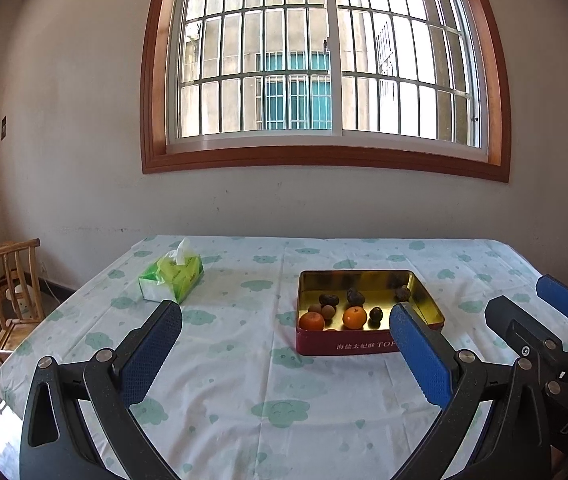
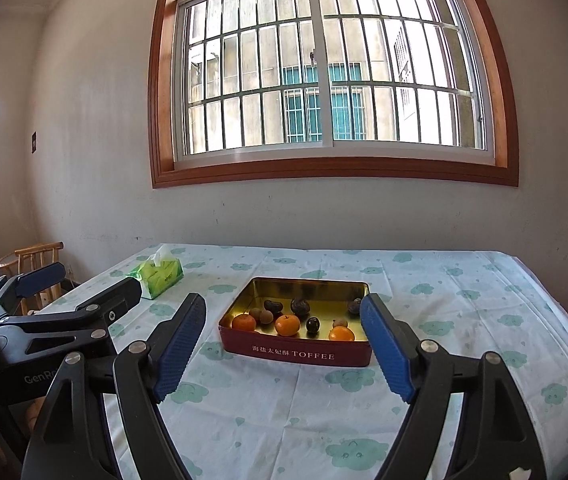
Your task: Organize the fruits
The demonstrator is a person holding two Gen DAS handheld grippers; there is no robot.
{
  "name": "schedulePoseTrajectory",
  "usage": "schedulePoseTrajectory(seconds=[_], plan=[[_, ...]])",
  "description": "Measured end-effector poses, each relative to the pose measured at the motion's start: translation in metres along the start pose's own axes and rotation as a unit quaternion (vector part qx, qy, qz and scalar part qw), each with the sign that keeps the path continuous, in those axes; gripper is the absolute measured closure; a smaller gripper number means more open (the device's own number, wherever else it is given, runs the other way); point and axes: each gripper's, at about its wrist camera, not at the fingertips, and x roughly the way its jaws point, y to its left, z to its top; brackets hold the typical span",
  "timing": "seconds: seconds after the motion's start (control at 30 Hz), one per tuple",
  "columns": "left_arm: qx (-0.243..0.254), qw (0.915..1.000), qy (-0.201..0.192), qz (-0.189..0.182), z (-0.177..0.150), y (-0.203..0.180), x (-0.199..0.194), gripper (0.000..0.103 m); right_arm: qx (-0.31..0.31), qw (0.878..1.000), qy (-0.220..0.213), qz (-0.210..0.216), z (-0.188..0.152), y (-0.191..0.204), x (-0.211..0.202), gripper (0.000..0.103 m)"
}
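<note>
A red toffee tin (image 2: pixel 296 354) with a gold inside sits open on a table (image 2: pixel 464 320) covered by a pale cloth printed with green clouds, and all the fruit lies inside it. From the right wrist view, three small oranges (image 2: pixel 287 325) show in the tin: one at the left front, one near the middle, one at the right front. Among them are several dark, wrinkled fruits (image 2: pixel 300 306), a dark round one (image 2: pixel 313 324), and a few small brown round ones (image 2: pixel 266 317) that are too small to name for sure. The right gripper (image 2: pixel 284 350) hangs above the cloth on the near side of the tin, its blue-padded fingers (image 2: pixel 179 350) standing wide apart with nothing between them. The left gripper (image 1: pixel 286 354) is likewise held over the cloth, to the left of the right one, jaws spread wide and empty; the tin lies ahead of it and toward its right finger. A green tissue box (image 1: pixel 171 278) rests on the far left part of the table, well apart from the tin. A wooden chair (image 1: pixel 13 296) stands beside the table on the left, under a wall with a large barred window (image 1: pixel 324 60).
</note>
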Motion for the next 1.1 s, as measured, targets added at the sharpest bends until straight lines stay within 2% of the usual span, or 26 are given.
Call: schedulePoseTrajectory(seconds=[1.1], plan=[[0.007, 0.9999, 0.011, 0.006, -0.013, 0.002, 0.005, 0.0, -0.003, 1.0, 0.014, 0.008, -0.004, 0.003, 0.003, 0.025]])
